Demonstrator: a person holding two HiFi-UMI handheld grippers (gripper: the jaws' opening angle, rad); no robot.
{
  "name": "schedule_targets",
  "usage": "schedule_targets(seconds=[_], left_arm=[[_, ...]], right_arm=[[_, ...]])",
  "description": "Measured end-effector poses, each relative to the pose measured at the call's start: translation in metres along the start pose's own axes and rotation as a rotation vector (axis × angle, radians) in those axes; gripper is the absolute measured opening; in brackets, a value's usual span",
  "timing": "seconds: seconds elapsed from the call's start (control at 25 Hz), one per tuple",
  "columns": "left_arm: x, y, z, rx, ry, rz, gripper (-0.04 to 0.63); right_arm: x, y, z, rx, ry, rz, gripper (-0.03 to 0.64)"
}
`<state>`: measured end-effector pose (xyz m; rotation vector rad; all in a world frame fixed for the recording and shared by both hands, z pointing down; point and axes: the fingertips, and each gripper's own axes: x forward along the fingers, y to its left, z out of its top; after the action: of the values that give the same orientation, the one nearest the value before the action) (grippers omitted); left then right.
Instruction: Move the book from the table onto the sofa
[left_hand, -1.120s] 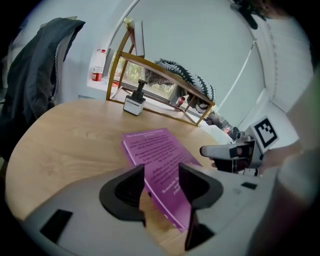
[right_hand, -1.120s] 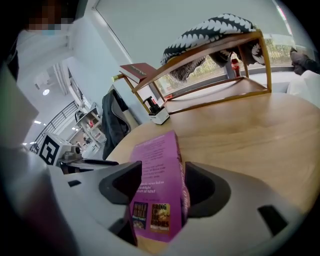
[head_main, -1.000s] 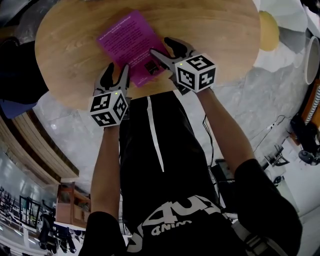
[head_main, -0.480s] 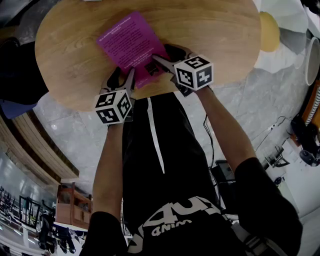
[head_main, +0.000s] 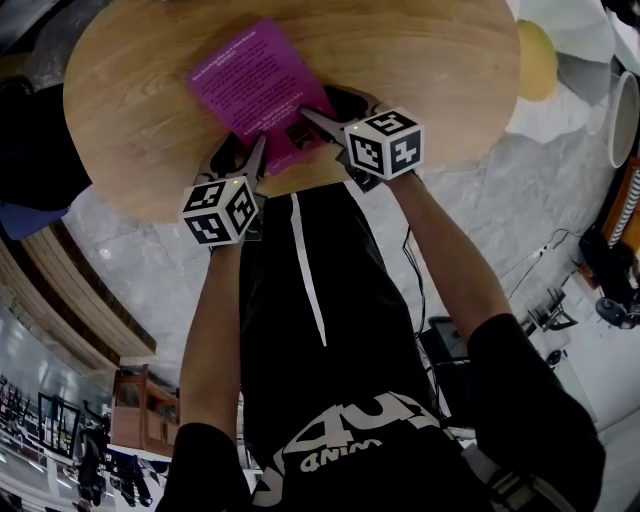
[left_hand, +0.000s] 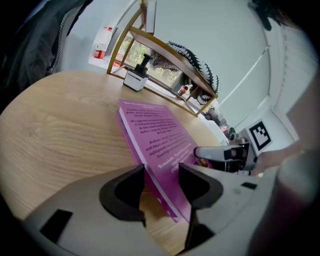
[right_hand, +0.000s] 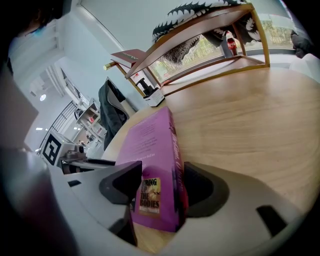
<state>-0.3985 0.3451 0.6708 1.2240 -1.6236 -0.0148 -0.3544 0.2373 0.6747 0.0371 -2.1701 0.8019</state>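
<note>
You stand at the round wooden worktop (head_main: 420, 60) with a tool in each hand, and both are closed on the magenta book (head_main: 258, 85). The book lies on the half of the worktop nearest you, with white print on its upturned cover.

Your left hand-held gripper (head_main: 243, 158) takes the book's near left corner. The left gripper view shows its jaws drawn narrow, with the cover's edge running between them. That corner looks slightly raised off the wood, while the far end rests on the worktop.

Your right hand-held gripper (head_main: 318, 115) holds the near right corner. In the right gripper view its jaws are pressed on either side of the lettered spine, beside a small yellow sticker (right_hand: 149, 196) on the cover. The two tools sit close together at the same short end of the book, their marker cubes pointing back toward your body.

Beyond the book, at the far rim, stands a gold-framed wooden shelf (left_hand: 170, 50) with a small black-and-white block (left_hand: 136, 77) just in front of it. A red-capped bottle (left_hand: 101, 45) stands behind the shelf. A dark jacket (right_hand: 107, 100) hangs past the worktop's edge. A pale marbled floor (head_main: 130, 260) shows below the rim.
</note>
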Motion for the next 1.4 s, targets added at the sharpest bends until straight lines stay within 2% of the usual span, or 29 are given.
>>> schedule_targets(seconds=[0.44,0.72,0.92,1.16,1.32,1.4], left_arm=[[0.005,0.0,-0.001,-0.047,0.028,-0.043,0.201],[0.005,0.0,-0.002,-0.048,0.063,-0.051,0.201],[0.004,0.0,-0.001,-0.055,0.05,-0.051,0.199],[0.0,0.0,0.004,-0.037,0.034,-0.033,0.183],[-0.015,-0.01,0.017,0.025,0.033,-0.033,0.183],[-0.028,-0.017,0.024,0.029,0.03,-0.043,0.183]], right_arm=[[0.001,-0.001,0.001,0.01,0.016,0.0,0.252],[0.002,0.0,0.0,0.022,0.017,-0.015,0.25],[0.002,0.001,0.0,0.019,0.014,-0.024,0.25],[0.0,0.006,-0.002,0.025,0.014,-0.032,0.243],[-0.013,0.017,0.006,0.043,-0.008,-0.027,0.241],[-0.025,0.028,0.011,0.056,-0.018,-0.025,0.241]])
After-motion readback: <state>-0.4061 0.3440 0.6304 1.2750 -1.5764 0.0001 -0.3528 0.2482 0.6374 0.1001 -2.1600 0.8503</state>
